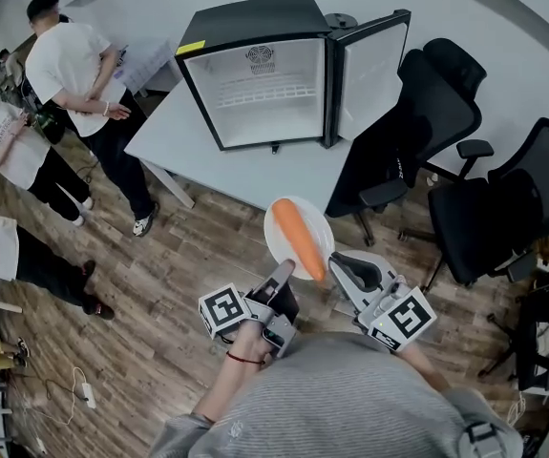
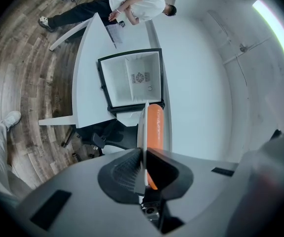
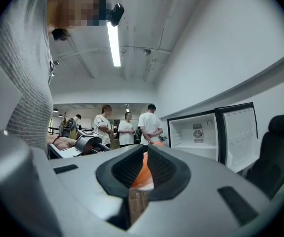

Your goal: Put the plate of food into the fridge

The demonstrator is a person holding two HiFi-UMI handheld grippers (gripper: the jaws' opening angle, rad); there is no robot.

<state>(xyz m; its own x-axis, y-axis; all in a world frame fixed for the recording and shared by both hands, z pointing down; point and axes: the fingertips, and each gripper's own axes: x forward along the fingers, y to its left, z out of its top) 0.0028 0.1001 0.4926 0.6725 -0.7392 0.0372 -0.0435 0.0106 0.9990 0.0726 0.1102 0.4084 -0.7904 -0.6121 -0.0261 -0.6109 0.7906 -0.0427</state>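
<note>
A white plate [image 1: 284,219] with a long orange carrot [image 1: 299,239] on it hangs in the air in front of me, over the wooden floor. My left gripper [image 1: 282,273] is shut on the plate's near rim. In the left gripper view the plate [image 2: 142,127] stands edge-on between the jaws, with the carrot [image 2: 155,127] on its right. My right gripper [image 1: 337,263] holds the rim at the near right; its own view shows the carrot [image 3: 141,174] and white plate in the narrow gap. The small black fridge [image 1: 260,79] stands on a white table [image 1: 188,132] ahead, its door [image 1: 374,65] swung open to the right, and its white inside is bare.
Two black office chairs [image 1: 417,132] [image 1: 503,208] stand to the right of the table, the nearer one close to the fridge door. Several people [image 1: 73,65] stand at the far left on the wooden floor. A cable lies on the floor at lower left.
</note>
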